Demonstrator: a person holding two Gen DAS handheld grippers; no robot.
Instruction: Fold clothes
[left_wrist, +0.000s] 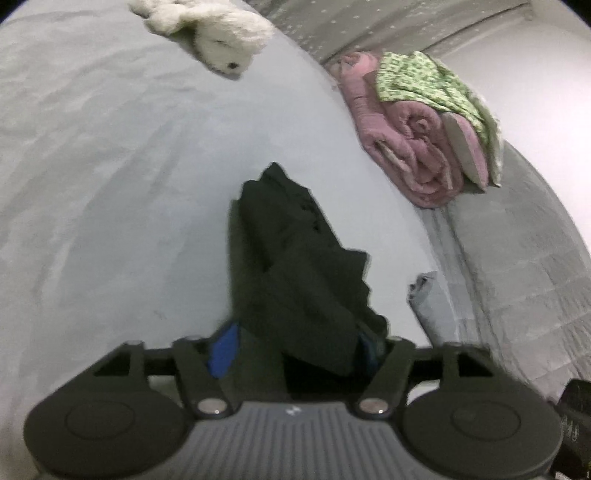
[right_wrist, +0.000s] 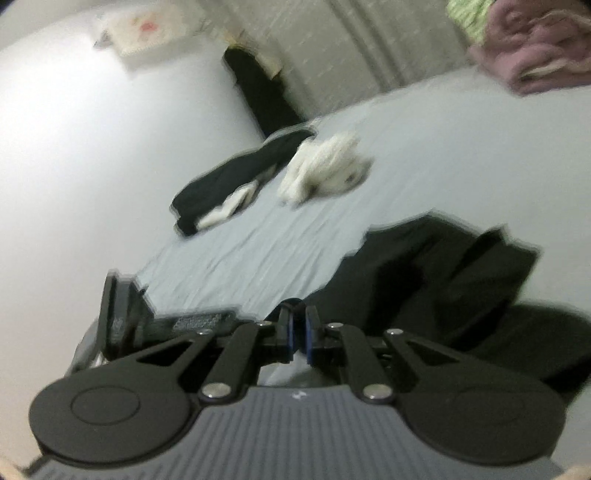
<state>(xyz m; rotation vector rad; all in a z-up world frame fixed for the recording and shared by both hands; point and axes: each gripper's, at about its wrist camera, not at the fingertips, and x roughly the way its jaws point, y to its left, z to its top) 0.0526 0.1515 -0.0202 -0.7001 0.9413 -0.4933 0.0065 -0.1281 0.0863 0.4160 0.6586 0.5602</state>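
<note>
A crumpled black garment (left_wrist: 303, 266) lies on the pale grey bed sheet (left_wrist: 110, 184). My left gripper (left_wrist: 295, 350) is open, its blue-padded fingers (left_wrist: 223, 350) wide apart on either side of the garment's near end. In the blurred right wrist view the same black garment (right_wrist: 443, 280) spreads to the right. My right gripper (right_wrist: 299, 325) has its fingers almost together, and a dark fold of the garment seems pinched at the tips.
A white plush toy (left_wrist: 221, 40) (right_wrist: 325, 166) lies farther up the bed. A folded pink quilt (left_wrist: 417, 155) under a green patterned cloth (left_wrist: 424, 81) sits at the right edge. Folded black and white clothes (right_wrist: 221, 192) rest at the left. A small grey cloth (left_wrist: 428, 302) lies near the edge.
</note>
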